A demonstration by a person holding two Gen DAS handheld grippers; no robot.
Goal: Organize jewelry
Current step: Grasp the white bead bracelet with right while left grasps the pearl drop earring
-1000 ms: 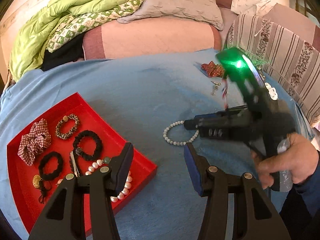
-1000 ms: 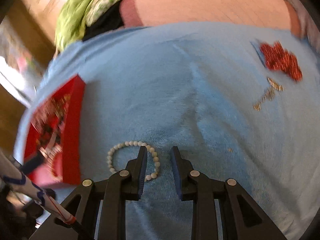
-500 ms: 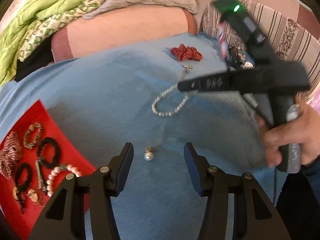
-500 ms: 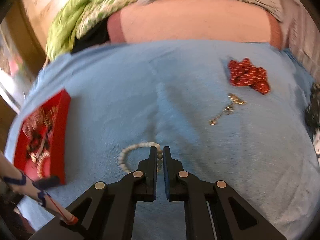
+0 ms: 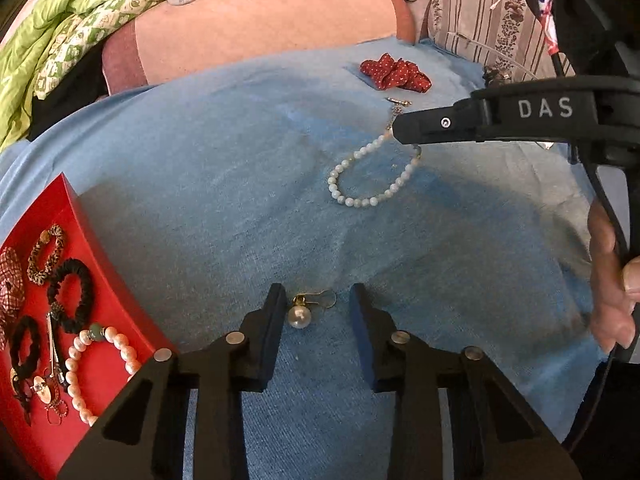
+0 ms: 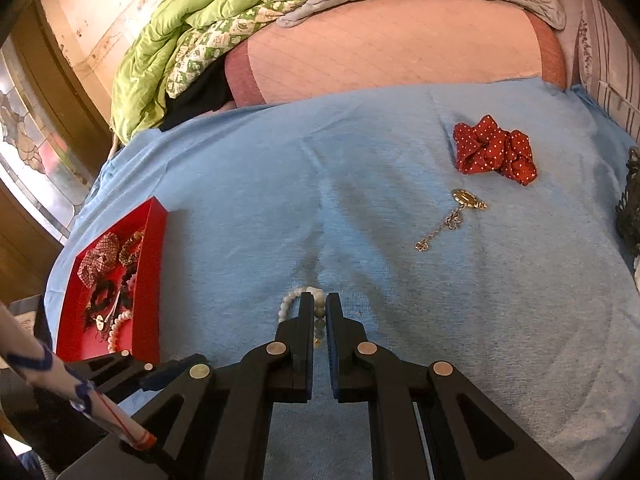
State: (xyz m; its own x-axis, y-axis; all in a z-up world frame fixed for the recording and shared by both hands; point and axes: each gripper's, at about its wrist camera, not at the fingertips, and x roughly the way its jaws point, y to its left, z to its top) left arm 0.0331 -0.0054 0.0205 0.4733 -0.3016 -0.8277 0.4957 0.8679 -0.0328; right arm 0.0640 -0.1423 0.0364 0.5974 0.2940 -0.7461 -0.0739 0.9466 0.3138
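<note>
My left gripper (image 5: 316,300) is open, its fingers on either side of a pearl drop earring (image 5: 299,316) lying on the blue cloth (image 5: 224,184). My right gripper (image 6: 320,305) is shut on a pale bead bracelet (image 6: 294,300), which also shows in the left wrist view (image 5: 360,184) hanging from the right gripper's tip (image 5: 404,130). A red tray (image 5: 76,216) at the left holds scrunchies, a pearl bracelet (image 5: 100,360) and small pieces; it also shows in the right wrist view (image 6: 154,248).
A red dotted scrunchie (image 6: 494,150) and a gold pendant chain (image 6: 452,216) lie on the cloth at the far right. A pink cushion (image 6: 396,44), green quilt (image 6: 192,28) and grey pillow lie behind. A striped cushion (image 5: 492,24) is at the right edge.
My right gripper has shut on the bead bracelet. My left gripper moved away from the red tray, rightward, and came down around the pearl earring.
</note>
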